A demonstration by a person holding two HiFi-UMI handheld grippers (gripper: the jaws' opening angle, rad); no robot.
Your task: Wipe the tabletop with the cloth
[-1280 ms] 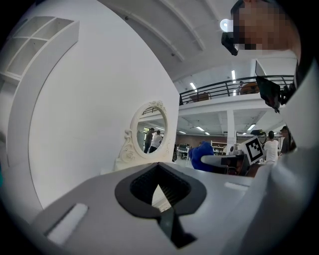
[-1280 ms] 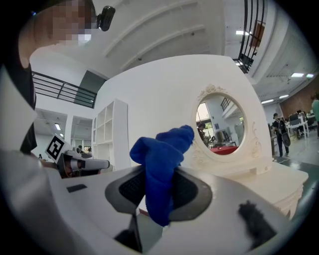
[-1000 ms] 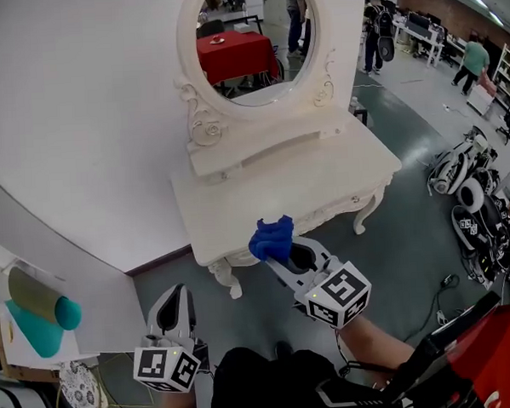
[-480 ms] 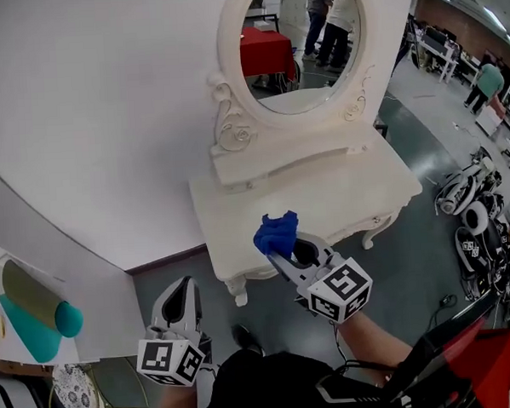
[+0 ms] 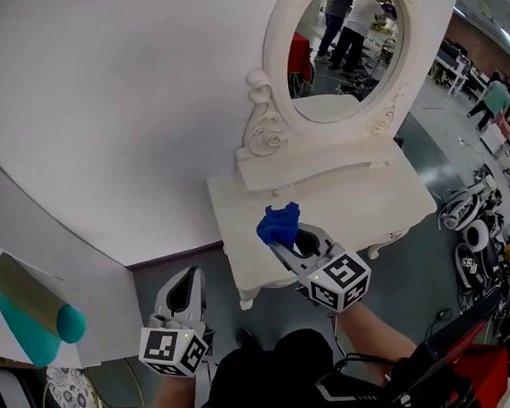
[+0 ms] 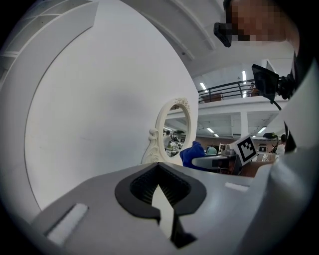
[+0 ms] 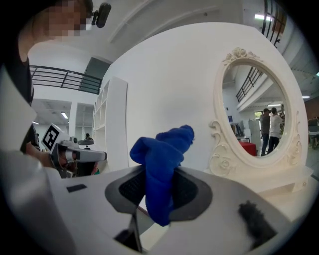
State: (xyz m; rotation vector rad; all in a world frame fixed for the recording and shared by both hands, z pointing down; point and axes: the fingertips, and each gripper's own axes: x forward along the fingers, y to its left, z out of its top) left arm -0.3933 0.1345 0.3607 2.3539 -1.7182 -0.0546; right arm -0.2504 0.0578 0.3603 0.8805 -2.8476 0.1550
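A crumpled blue cloth (image 5: 279, 225) is pinched in my right gripper (image 5: 283, 240), which is shut on it and hangs over the front left edge of the white vanity tabletop (image 5: 349, 204). In the right gripper view the cloth (image 7: 162, 172) sticks up between the jaws, with the oval mirror (image 7: 255, 114) beyond on the right. My left gripper (image 5: 185, 293) is low at the left, over the floor and away from the table, shut with nothing in it. In the left gripper view its jaws (image 6: 159, 188) meet, with the cloth (image 6: 191, 153) far off.
The vanity stands against a curved white wall (image 5: 106, 121), with a raised shelf (image 5: 321, 165) under the mirror (image 5: 345, 45). Teal and olive rolls (image 5: 35, 313) lie at the left. Gear is piled on the floor (image 5: 478, 221) at the right. A red case (image 5: 481, 370) is at the lower right.
The head view has swung so the vanity sits further right and nearer. The right gripper still holds the cloth by the table's front left edge. The left gripper has barely moved.
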